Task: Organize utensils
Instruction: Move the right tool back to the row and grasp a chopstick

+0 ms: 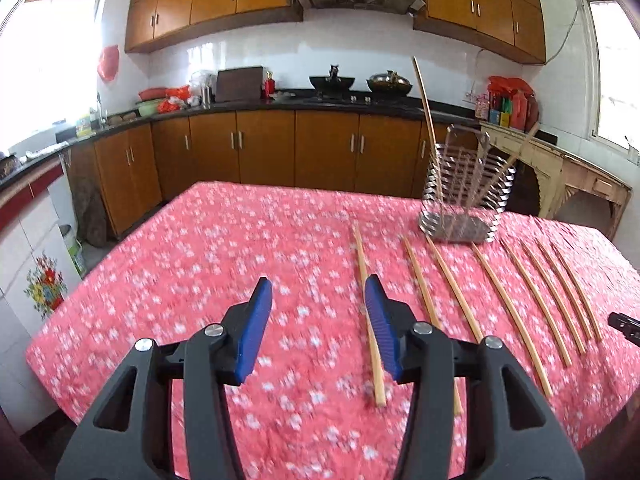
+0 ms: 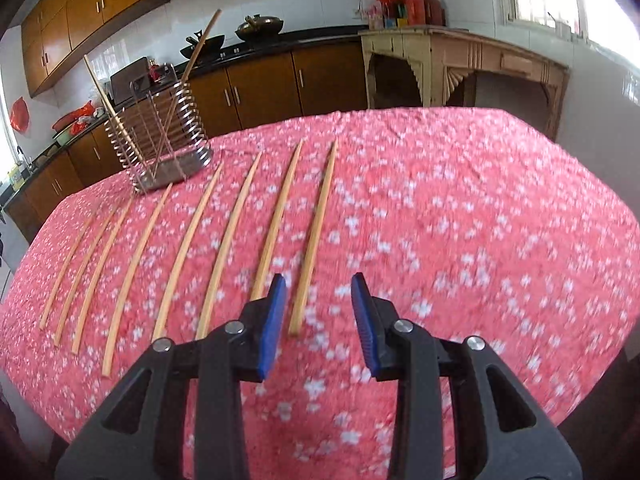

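Several wooden chopsticks [image 1: 448, 276] lie side by side on the red floral tablecloth [image 1: 224, 264]; the row also shows in the right wrist view [image 2: 236, 232]. A wire utensil holder [image 1: 466, 196] stands behind them with two chopsticks leaning in it; it also shows in the right wrist view [image 2: 160, 136]. My left gripper [image 1: 318, 300] is open and empty, above the near end of the leftmost chopstick [image 1: 366, 292]. My right gripper [image 2: 319, 296] is open and empty, over the near end of the rightmost chopstick [image 2: 316, 232].
Brown kitchen cabinets [image 1: 280, 152] and a black counter with woks [image 1: 332, 82] run behind the table. A cream wooden side table [image 2: 452, 60] stands to the right. The tablecloth [image 2: 460, 220] reaches right of the chopsticks.
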`<state>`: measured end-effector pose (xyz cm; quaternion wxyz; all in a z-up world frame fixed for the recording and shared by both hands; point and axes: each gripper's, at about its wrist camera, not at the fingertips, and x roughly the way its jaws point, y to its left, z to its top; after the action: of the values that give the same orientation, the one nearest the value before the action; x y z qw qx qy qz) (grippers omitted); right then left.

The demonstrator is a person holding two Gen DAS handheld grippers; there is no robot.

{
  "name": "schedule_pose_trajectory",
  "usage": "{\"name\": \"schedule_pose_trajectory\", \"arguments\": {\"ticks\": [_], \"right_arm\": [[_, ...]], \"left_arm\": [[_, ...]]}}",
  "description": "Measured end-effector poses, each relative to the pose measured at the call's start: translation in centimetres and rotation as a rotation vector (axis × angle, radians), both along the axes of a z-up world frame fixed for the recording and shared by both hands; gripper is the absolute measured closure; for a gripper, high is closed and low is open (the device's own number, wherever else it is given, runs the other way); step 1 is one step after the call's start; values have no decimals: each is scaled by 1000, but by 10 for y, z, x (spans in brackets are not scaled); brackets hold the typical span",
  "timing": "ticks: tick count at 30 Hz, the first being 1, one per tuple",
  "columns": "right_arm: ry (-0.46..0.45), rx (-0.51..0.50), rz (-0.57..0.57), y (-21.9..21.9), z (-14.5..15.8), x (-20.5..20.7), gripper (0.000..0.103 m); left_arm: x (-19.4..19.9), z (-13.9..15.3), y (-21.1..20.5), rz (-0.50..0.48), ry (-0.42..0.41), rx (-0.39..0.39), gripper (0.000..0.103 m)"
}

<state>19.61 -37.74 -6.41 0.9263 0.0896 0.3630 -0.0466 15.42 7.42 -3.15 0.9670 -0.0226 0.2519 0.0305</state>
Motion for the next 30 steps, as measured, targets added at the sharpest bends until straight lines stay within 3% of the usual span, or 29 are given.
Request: {"name": "schedule_pose_trajectory", "arguments": {"ticks": [5, 15, 17, 30], "right_arm": [[11, 7, 5, 6, -9, -4, 75], [20, -93, -2, 24, -22, -3, 85], [9, -116, -5, 28, -23, -5, 93], [-16, -119, -40, 30, -24, -11, 95]], "left_arm": [[-8, -11, -7, -10, 5, 27, 54], [-20, -28, -8, -20, 27, 15, 54], [-22, -30, -9, -24, 32, 10, 54], [-31, -51, -23, -77, 74, -25, 53]]}}
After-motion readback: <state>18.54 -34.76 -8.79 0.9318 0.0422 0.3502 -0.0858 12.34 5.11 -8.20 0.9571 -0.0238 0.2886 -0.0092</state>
